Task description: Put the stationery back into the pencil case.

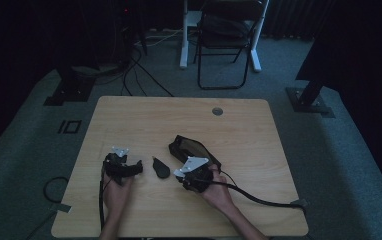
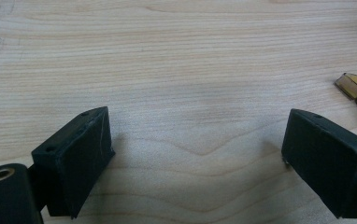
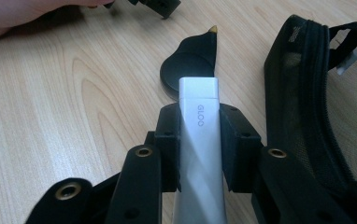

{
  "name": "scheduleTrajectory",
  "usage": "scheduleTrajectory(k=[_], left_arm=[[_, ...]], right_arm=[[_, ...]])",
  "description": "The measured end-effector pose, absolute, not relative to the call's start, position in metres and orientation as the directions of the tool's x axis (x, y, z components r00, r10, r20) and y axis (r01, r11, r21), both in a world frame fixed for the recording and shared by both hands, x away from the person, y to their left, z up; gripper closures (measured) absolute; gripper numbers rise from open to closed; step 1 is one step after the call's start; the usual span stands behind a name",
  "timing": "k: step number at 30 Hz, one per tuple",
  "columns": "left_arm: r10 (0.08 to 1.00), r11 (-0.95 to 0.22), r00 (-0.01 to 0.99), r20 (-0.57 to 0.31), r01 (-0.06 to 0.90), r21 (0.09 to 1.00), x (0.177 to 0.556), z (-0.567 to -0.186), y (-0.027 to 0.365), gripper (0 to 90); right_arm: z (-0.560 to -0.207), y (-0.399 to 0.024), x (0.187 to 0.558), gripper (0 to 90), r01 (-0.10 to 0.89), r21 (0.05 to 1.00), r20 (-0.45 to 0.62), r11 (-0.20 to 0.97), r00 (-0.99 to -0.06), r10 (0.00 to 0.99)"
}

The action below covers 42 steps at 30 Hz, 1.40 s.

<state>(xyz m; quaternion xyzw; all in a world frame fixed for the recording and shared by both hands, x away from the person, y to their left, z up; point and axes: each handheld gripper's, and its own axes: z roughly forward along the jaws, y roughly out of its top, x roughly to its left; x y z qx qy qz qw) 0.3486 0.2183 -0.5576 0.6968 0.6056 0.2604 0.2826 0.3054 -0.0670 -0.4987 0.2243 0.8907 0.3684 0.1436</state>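
My right gripper (image 3: 199,148) is shut on a white glue stick (image 3: 199,135) marked GLOO, its end pointing forward over the table. Just beyond that end lies a flat black teardrop-shaped piece (image 3: 190,60) with a gold tip, seen in the high view as a dark piece (image 1: 161,168) between the two hands. A black mesh zip pouch (image 3: 307,107) lies open at the right of the stick; in the high view the pouch (image 1: 191,149) sits just beyond my right gripper (image 1: 191,172). My left gripper (image 1: 129,167) rests low on the wood, and its own view shows the left gripper (image 2: 195,154) open over bare wood.
The wooden table (image 1: 129,120) has a round cable hole (image 1: 217,111) near its far edge. A cable (image 1: 259,197) trails right from my right gripper. A folding chair (image 1: 226,40) stands on the carpet beyond the table. A gold-tipped object (image 2: 354,85) pokes in at the right edge.
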Motion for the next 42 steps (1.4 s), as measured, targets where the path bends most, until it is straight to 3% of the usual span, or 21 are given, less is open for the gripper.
scheduleTrajectory(k=[42], left_arm=[[0.991, -0.107, 0.131, 0.021, 0.697, 0.709, 0.349, -0.558, 0.218, 8.8]], right_arm=[[-0.476, -0.078, 0.306, 71.4, 0.267, 0.763, -0.113, 0.589, -0.842, 0.527]])
